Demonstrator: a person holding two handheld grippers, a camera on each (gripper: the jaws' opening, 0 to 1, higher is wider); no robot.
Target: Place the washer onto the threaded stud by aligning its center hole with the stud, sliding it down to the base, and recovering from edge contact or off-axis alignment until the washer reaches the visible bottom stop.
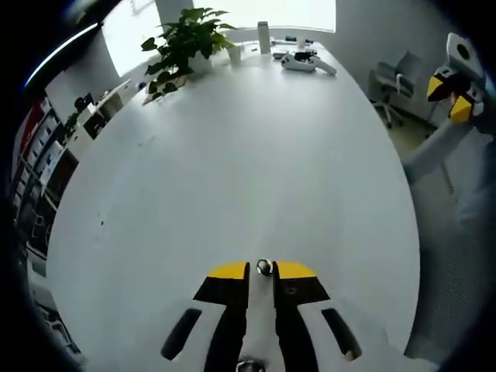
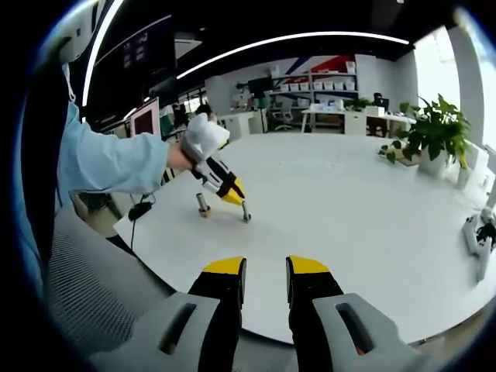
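My left gripper points down at the white table, jaws nearly together on a small round shiny metal piece, the washer by its look. In the right gripper view the left gripper, held by a gloved hand, has its yellow tips at the top of a thin upright threaded stud. A second short metal post stands just left of it. My right gripper hangs off the table's near edge, open, with nothing between its jaws. It also appears far right in the left gripper view.
A potted plant, a bottle and a white device sit at the table's far end. An office chair stands beyond the edge. A light blue sleeve reaches in from the left.
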